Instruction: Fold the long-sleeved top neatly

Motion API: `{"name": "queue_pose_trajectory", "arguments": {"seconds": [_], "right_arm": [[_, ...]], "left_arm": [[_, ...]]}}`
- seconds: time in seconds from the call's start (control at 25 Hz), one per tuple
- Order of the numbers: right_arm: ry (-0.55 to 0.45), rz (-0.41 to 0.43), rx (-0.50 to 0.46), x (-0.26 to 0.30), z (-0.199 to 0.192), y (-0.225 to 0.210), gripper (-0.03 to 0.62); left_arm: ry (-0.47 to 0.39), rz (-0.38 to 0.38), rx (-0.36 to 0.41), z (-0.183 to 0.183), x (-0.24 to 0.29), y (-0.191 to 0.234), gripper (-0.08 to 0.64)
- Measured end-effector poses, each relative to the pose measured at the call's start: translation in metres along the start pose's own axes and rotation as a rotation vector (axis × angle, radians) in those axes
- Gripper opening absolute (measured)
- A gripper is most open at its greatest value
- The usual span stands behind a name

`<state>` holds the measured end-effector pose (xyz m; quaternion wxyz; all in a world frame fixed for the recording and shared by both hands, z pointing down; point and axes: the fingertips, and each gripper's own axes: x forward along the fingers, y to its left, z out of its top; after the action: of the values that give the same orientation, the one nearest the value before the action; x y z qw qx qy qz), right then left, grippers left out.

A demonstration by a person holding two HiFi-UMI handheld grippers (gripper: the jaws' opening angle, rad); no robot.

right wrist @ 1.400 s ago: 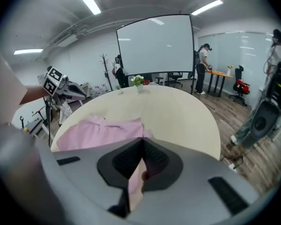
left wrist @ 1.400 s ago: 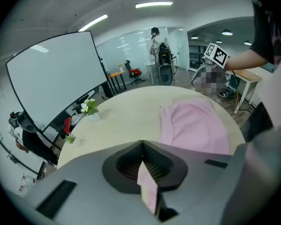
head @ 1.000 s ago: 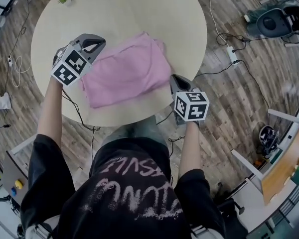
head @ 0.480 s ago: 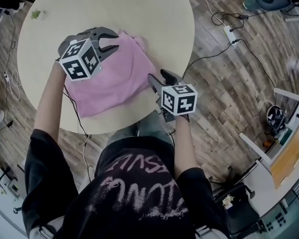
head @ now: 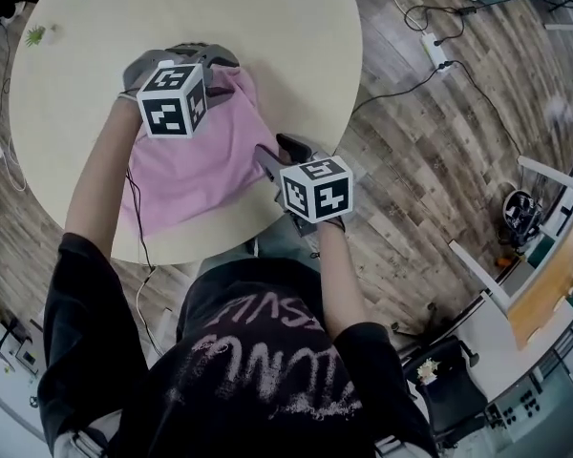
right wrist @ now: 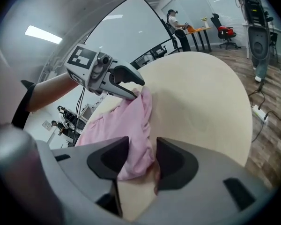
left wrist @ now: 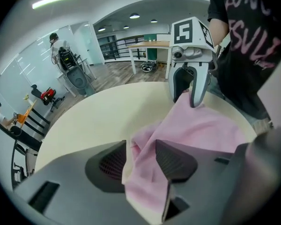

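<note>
Table [head: 267,27]; top [head: 196,160] in just-opened left tool [left wrist: 141,146]

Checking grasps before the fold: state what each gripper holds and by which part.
Nothing gripped yet: left gripper, jaws just opening, straddles the pink top at its far corner; right gripper, jaws just closing, straddles its right edge.
</note>
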<state>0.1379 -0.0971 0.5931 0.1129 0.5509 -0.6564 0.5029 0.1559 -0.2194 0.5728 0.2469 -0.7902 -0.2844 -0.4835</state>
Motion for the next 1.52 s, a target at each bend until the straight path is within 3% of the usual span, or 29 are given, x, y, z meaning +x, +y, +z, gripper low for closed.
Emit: {"name": "queue_pose_trajectory", "arguments": {"seconds": [0.32, 0.48, 0.6, 0.92, 1.16, 1.52], "right_arm": [[0.066, 0.001, -0.027, 0.006, -0.006, -0.003, 0.150], [0.067, -0.011, -0.032, 0.009, -0.007, -0.004, 0.096], [0.061, -0.025, -0.054, 0.006, -0.006, -0.003, 0.054], [-0.007, -0.130, -0.104, -0.022, 0.014, -0.027, 0.035], [-0.056, -0.227, -0.195, -0.054, 0.041, -0.042, 0.034], [-0.125, -0.301, -0.304, -0.080, 0.048, 0.002, 0.031]], "left_arm": [[0.071, -0.117, 0.008, -0.008, 0.030, -0.004, 0.207], [0.086, -0.178, 0.020, -0.008, 0.034, -0.009, 0.136], [0.087, -0.180, 0.029, -0.006, 0.031, -0.013, 0.086], [0.001, -0.058, 0.039, 0.025, 0.006, 0.008, 0.052], [-0.044, 0.032, 0.070, 0.051, -0.021, 0.022, 0.051], [-0.056, 0.134, 0.125, 0.056, -0.072, -0.001, 0.049]]}}
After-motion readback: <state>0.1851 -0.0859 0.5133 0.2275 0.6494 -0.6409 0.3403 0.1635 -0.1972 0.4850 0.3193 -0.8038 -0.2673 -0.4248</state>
